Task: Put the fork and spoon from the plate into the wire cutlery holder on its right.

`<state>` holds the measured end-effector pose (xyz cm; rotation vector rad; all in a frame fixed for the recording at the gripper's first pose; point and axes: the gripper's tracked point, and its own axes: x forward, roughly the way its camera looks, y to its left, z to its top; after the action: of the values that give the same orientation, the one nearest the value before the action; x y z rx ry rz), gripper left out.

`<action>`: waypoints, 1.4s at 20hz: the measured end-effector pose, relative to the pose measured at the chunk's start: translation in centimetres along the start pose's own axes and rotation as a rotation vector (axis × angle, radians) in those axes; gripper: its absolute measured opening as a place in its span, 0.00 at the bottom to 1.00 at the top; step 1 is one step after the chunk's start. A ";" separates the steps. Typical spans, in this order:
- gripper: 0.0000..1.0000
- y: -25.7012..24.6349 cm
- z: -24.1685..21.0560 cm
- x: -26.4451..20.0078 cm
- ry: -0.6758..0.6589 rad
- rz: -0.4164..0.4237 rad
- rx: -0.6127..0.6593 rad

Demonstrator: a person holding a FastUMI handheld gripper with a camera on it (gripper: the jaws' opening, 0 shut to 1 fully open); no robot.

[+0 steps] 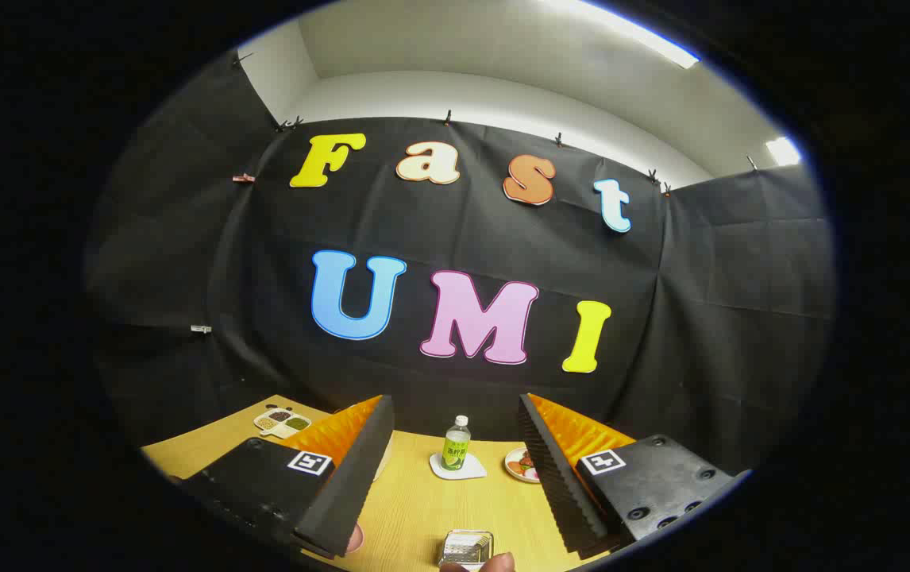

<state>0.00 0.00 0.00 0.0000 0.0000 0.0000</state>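
Claw (455, 508) gapes wide and empty above the worktop (407, 508); wire cutlery holder (467, 548) sits between its fingers, near a fingertip (499, 562); fork and spoon unseen, so likely nothing is moved.

Riding on the gripper (455, 477), looking forward along its two spread fingers and tilting upward. Taking in mostly the booth's wall (455, 238) and ceiling (503, 71) well beyond. Sitting low and close over the wooden table (415, 508), catching a bottle (456, 443) between the fingers, farther ahead.
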 end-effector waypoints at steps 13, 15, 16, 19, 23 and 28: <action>0.97 0.6 -0.1 0.1 0.008 0.005 0.003; 0.97 0.5 0.0 0.0 0.005 0.004 0.005; 0.97 0.6 0.0 0.1 0.005 0.006 0.005; 0.97 0.8 0.0 0.0 0.005 0.010 0.006; 0.97 2.1 -0.8 0.0 0.036 0.058 0.014; 0.97 7.0 -6.0 -0.7 0.290 0.244 0.051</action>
<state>-0.69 7.00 -6.04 0.0510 0.2901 0.2441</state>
